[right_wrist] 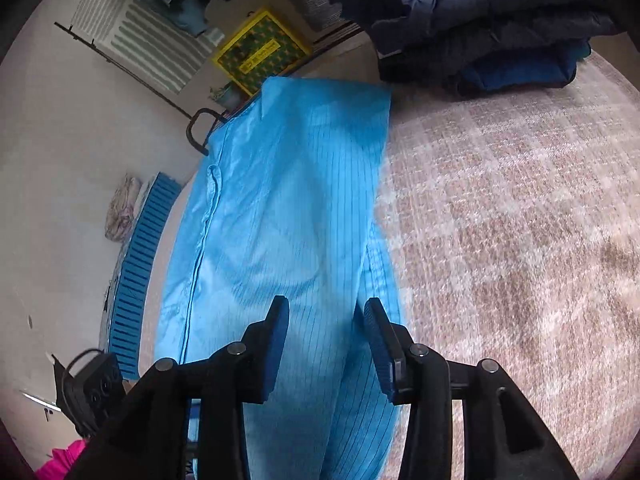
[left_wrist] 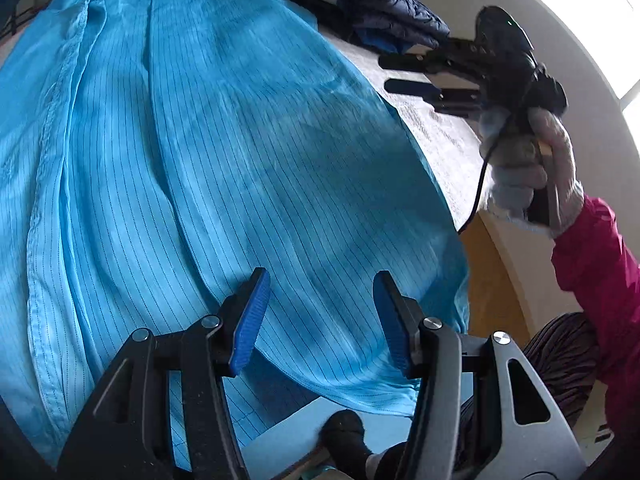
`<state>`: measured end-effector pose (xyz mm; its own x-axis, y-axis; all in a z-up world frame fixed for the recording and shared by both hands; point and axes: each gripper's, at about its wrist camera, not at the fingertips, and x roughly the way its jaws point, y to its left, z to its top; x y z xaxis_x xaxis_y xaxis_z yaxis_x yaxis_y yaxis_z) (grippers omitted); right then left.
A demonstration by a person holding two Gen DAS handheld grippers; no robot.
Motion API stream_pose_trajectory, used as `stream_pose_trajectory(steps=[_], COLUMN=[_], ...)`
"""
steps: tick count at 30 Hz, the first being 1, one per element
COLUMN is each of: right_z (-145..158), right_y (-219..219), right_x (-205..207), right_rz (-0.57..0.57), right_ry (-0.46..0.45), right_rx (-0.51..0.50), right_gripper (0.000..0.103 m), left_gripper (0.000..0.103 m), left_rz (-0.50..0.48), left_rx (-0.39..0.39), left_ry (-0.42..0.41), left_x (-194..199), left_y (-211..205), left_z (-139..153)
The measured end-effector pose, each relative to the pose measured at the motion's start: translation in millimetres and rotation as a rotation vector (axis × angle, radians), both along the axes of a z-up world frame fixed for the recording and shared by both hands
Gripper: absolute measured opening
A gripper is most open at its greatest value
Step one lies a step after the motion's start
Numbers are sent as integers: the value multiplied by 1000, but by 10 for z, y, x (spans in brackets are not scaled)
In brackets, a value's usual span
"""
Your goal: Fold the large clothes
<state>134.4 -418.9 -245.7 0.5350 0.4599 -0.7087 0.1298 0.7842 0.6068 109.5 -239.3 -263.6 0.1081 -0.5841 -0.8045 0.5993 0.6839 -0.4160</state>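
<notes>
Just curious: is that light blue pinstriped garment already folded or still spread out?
Partly folded: the light blue pinstriped garment lies as a long narrow strip, one layer lapped over another.

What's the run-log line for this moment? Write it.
left claw: open, empty | right claw: open, empty | blue garment: flat on bed

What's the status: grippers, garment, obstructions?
Left gripper open, right gripper open, both empty. Blue garment flat on bed. Dark jacket pile beyond, not blocking.

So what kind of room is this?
Probably a room at home, maybe a bedroom: a blue garment lies spread on a patterned cover, with folded dark clothes piled behind.
</notes>
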Motion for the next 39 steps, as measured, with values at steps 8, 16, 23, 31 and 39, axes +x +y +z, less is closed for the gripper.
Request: stream_pose_trajectory(steps=[8, 16, 23, 31, 39], right_z=[-255, -347, -361, -331, 100], right_y=[-346, -420, -550, -443, -112], right_x=[745, 1151, 1438, 1419, 1587], right_rz=[-65, -79, -147, -156, -6], right_ry=[-2, -58, -71, -80, -214], right_rx=[64, 123, 165, 116, 142], right_gripper=[42, 42, 42, 48, 15], left_gripper=[58, 43, 0, 0, 0], left_rz=[181, 372, 363, 431, 425], left_rx=[11, -28, -52, -60, -29], left_ry=[19, 68, 78, 81, 76], left_x=[144, 516, 496, 476, 366], left_y=[305, 483, 501, 750, 779], left_z=[169, 16, -2, 34, 7])
